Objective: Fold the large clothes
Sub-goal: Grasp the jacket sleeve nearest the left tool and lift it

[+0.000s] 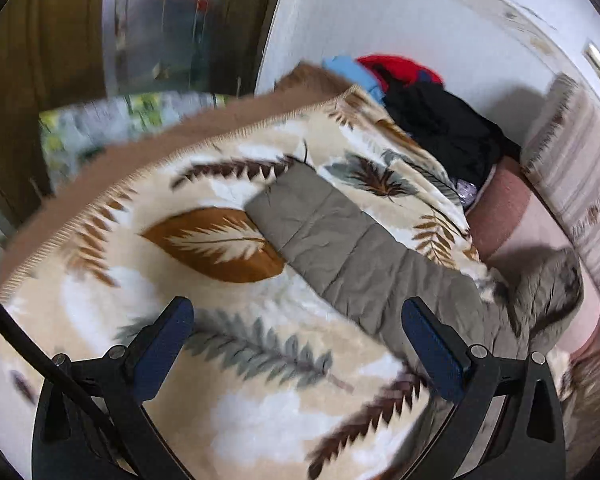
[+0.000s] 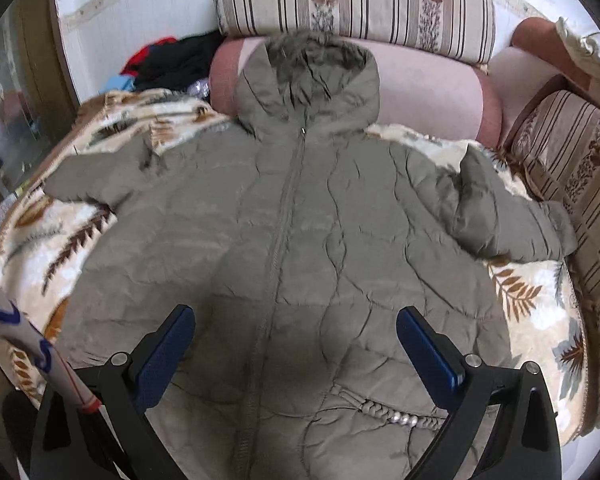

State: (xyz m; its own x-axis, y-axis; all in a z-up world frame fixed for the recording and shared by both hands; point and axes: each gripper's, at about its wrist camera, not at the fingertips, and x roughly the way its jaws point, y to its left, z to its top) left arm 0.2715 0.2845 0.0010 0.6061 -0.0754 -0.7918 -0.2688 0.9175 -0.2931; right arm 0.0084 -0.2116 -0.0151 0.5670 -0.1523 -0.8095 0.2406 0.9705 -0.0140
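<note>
A large olive-grey quilted jacket (image 2: pixel 292 232) lies face up, zipped, on a leaf-patterned blanket (image 2: pixel 60 248). Its fur-trimmed hood (image 2: pixel 312 68) rests on a pink bolster, and both sleeves spread outward. My right gripper (image 2: pixel 296 316) hovers open above the jacket's lower front, holding nothing. In the left wrist view one sleeve (image 1: pixel 340 236) stretches across the blanket (image 1: pixel 204 248), with the hood (image 1: pixel 548 288) at the right. My left gripper (image 1: pixel 298 312) is open above the blanket, just beside that sleeve, and empty.
A pile of black, red and blue clothes (image 1: pixel 432 112) sits by the white wall. Striped cushions (image 2: pixel 352 4) line the back and right side (image 2: pixel 572 184). A pink bolster (image 2: pixel 428 92) lies under the hood. A glass-door cabinet (image 1: pixel 152 28) stands at the left.
</note>
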